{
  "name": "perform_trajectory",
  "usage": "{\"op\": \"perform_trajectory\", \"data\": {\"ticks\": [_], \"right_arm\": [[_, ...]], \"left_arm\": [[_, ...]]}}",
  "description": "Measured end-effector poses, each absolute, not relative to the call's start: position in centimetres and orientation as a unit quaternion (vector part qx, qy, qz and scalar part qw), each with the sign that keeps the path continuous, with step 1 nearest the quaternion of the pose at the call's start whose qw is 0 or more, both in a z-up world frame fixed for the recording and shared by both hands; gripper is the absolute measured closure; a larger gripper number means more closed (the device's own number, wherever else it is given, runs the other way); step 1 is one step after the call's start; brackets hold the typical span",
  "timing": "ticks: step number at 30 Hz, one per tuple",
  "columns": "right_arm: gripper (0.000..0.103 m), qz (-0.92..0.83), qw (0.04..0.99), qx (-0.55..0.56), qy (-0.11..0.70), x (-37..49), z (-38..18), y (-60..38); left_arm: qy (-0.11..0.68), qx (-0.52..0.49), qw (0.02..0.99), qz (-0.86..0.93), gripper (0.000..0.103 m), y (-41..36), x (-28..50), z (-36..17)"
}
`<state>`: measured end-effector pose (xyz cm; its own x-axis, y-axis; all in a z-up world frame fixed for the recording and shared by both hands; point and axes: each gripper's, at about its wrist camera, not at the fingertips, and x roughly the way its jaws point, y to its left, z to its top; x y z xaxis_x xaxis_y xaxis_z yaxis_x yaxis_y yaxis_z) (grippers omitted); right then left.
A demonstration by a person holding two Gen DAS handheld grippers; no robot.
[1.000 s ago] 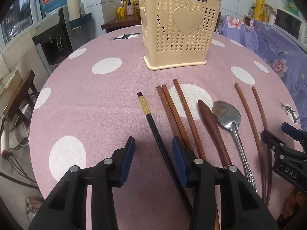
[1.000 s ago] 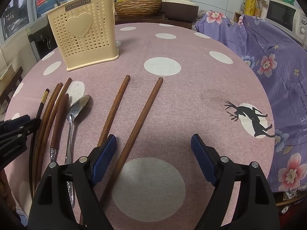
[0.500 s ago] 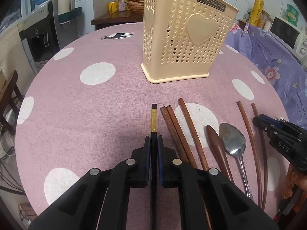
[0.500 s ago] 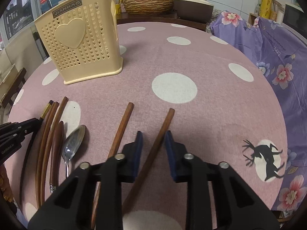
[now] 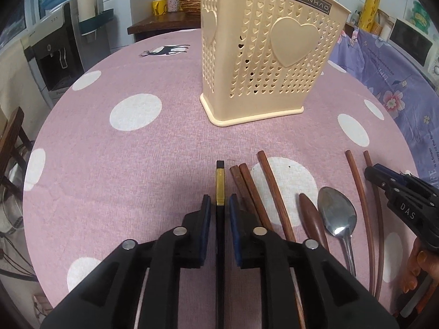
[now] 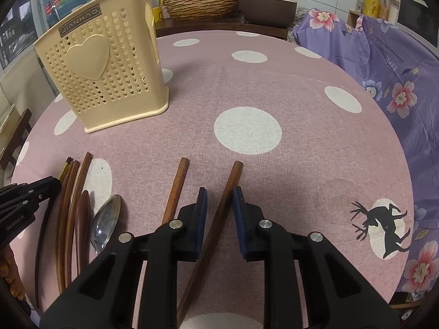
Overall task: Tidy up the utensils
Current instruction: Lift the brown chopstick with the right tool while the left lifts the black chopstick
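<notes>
A cream perforated utensil basket [image 5: 266,52] stands upright on the pink dotted table; it also shows in the right wrist view [image 6: 104,79]. My left gripper [image 5: 220,203] is shut on a black chopstick with a gold band [image 5: 220,183]. Beside it lie several brown chopsticks [image 5: 263,189], a brown-handled utensil [image 5: 311,216] and a steel spoon [image 5: 336,216]. My right gripper [image 6: 219,197] is closed around the right one of two brown chopsticks [image 6: 231,181]; the other one [image 6: 175,186] lies just left of it.
The round table [image 6: 274,82] has a pink cloth with white dots and deer prints. A purple floral cloth [image 6: 384,63] covers something to the right. A wooden side table with a wicker basket [image 6: 203,5] stands behind, and a water dispenser [image 5: 52,49] stands at the left.
Both grippers went from wide open to closed, the left on the black chopstick, the right on a brown chopstick. Both views moved closer to the basket.
</notes>
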<state>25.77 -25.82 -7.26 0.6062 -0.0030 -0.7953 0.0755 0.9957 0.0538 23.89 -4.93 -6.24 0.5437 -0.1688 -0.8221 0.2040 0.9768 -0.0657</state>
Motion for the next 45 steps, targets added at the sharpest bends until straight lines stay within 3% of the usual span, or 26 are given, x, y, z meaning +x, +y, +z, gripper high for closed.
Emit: {"op": "perform_trajectory", "data": {"ticks": [6,14,26,31,45], "right_arm": [[0.082,-0.035,0.893,0.044,0.446,27.0,-7.3,-25.6],[0.083,-0.039,0.892,0.055,0.448,27.8,-7.2,-25.7],[0.083,-0.052,0.896,0.043,0.439,27.3,-7.4,-24.9],[0.092,-0.05,0.897,0.047,0.436,27.0,-7.4,-25.0],[0.092,-0.032,0.9,0.064,0.43,27.5,-7.4,-25.7]], "left_arm": [[0.459,0.055,0.881,-0.098,0.083,-5.8,24.7,-6.3],[0.456,0.066,0.883,-0.091,0.094,-5.6,25.3,-6.2],[0.448,0.074,0.887,-0.083,0.094,-6.0,25.1,-6.3],[0.445,0.072,0.889,-0.081,0.095,-6.1,25.0,-6.4],[0.436,0.061,0.895,-0.078,0.095,-5.7,25.1,-6.4]]}}
